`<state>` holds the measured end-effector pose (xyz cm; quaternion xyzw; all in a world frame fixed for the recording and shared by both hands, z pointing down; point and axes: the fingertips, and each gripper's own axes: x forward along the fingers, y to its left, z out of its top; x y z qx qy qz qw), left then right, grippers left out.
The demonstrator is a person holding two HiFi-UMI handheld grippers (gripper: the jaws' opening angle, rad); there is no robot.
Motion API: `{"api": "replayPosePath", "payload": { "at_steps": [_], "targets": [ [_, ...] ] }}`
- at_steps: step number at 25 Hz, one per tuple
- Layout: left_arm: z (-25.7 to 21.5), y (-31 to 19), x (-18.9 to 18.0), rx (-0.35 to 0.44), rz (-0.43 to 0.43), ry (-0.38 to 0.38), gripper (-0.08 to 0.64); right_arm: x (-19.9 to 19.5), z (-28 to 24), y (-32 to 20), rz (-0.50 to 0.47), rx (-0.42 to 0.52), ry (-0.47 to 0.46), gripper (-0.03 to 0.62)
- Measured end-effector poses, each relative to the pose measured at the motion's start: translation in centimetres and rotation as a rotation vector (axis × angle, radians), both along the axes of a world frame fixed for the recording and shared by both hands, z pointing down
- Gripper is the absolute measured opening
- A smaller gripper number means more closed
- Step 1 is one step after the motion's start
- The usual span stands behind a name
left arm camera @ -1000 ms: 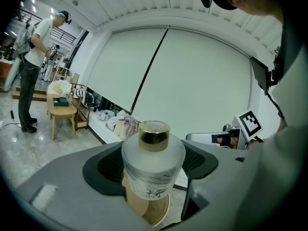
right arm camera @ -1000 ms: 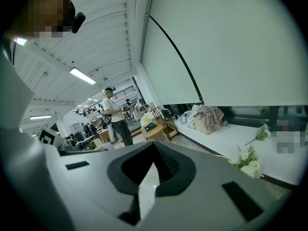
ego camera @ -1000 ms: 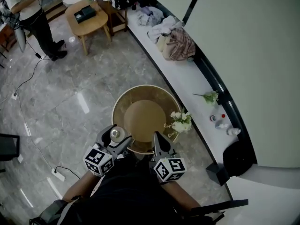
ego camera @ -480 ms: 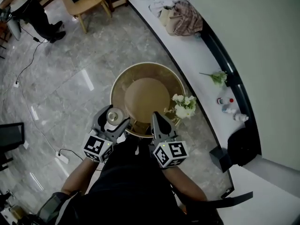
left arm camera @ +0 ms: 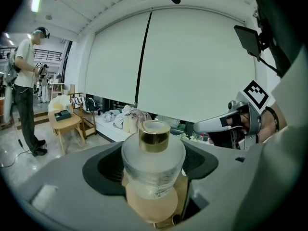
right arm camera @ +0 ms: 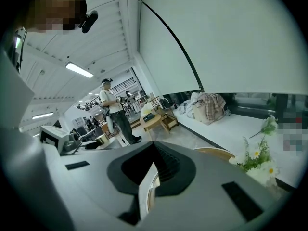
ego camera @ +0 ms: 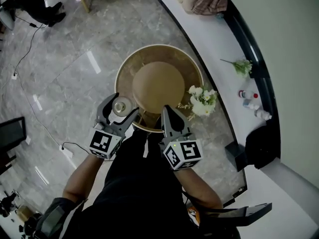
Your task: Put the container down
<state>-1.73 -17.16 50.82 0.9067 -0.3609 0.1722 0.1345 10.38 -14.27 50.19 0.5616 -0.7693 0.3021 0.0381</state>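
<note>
The container (left arm camera: 153, 165), a frosted glass bottle with a gold cap (left arm camera: 154, 134), is gripped upright between the jaws of the left gripper (ego camera: 119, 108), which are spread to the bottle's width and pressed against its sides. The tan round table (ego camera: 197, 66) is seen beneath and just ahead of those jaws. The jaws of the right gripper (ego camera: 171, 114) are drawn nearly together, with only a narrow slit left and nothing recognisable held in it; the table's rim lies under their tips, and white flowers (ego camera: 203, 99) are seen just to their right.
</note>
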Motion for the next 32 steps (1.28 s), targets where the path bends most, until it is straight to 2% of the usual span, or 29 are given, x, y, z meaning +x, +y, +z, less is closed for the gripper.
{"api": "replayPosePath", "payload": {
  "at_steps": [14,32],
  "targets": [
    [7.9,-3.8,0.5,-0.015,-0.008,-0.038,0.341,0.2,7.0,-2.7,-0.007,-0.068,0.01,0.006],
    [20.0,-4.6,2.5,-0.101,0.036,-0.142,0.341,1.4,14.8,-3.6,0.0,-0.147,0.005,0.006]
  ]
}}
